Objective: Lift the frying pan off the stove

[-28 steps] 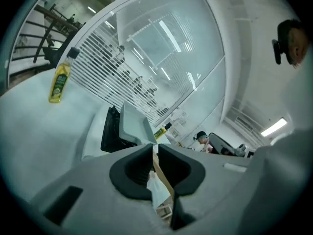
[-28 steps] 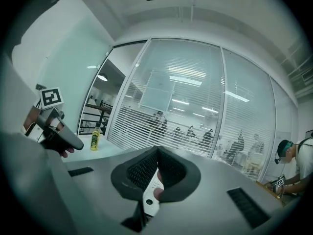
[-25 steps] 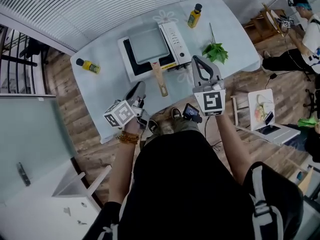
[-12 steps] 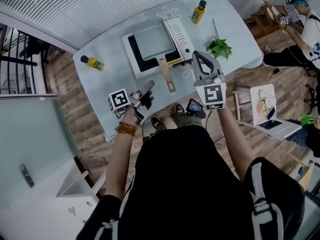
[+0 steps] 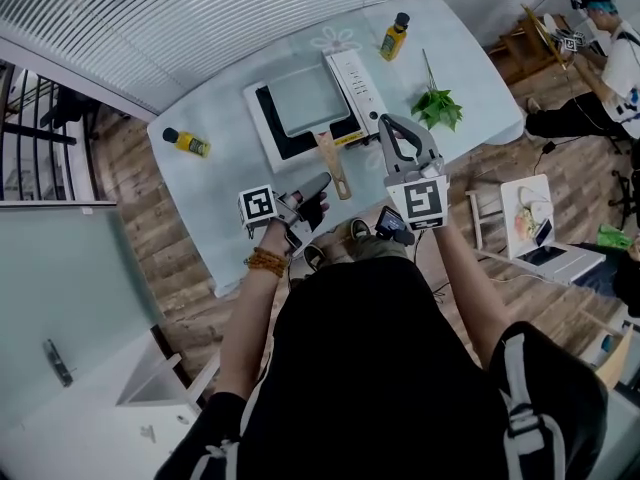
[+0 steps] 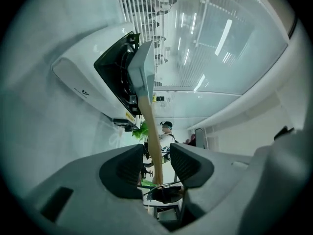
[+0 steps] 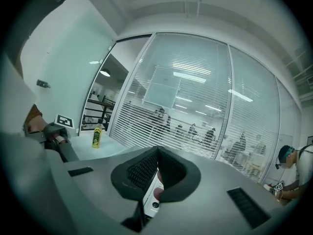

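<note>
Step in hand: the approach. The frying pan is not yet gripped and sits flat on the stove, so I judge the lift has not begun.
Frying pan: a square grey pan on the white stove, in the middle of the pale surface. Its wooden handle points back towards the person.
Left tongs: the left tongs have just been opening and now stand wide apart. They are rolled on their side and aimed level along the handle.
Pan relative to left tongs: in the left gripper view, the handle runs straight into the gap of the left tongs. Its end sits between the two pads with clear space on both sides, touching neither. From above, the end lies just beside the tips. I cannot tell how far in it reaches.
Right tongs: the right tongs are closed with nothing held. They hover near the stove's control end, to the right of the handle and apart from it. Their own view shows the pads pressed together.
Next move, as I judge it: slide the left tongs further along the handle so the pads cover more wood, then close firmly.
Watch for: a grip at the very end of a long handle could let the pan droop or twist as it comes up.
</note>
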Tool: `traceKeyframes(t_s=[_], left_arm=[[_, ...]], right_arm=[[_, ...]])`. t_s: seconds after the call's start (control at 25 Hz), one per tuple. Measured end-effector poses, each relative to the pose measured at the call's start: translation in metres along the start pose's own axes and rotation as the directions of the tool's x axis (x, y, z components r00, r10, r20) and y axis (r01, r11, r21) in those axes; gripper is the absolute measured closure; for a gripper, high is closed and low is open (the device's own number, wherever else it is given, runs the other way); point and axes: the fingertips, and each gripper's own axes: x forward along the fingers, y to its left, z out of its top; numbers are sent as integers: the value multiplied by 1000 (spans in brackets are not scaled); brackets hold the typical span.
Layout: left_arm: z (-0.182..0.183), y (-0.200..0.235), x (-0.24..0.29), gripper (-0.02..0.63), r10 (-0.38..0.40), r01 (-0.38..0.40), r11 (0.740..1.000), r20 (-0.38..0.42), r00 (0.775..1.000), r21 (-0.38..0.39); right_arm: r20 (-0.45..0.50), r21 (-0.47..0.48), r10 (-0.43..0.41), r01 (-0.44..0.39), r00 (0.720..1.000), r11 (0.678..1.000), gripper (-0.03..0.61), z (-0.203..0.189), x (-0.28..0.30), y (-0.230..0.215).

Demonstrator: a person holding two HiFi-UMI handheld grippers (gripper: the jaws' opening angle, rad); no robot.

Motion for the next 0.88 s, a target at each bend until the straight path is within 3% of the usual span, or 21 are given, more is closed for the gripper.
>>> traceKeyframes(t_s=[0.32, 0.52, 0.88], left_arm=[[5, -1, 19, 430, -23, 25, 999, -42, 999, 36], [1, -4, 31, 434, -73, 73, 997, -82, 994, 3], [-7, -1, 48, 460, -93, 92, 996, -141, 986, -10]], right_arm=[[-4, -7, -31, 31, 1000, 999, 588, -4, -7, -18], [-20, 2, -69, 69, 997, 998, 588, -11, -13, -33], [-41, 13, -103, 103, 994, 995, 588, -21, -23, -41]])
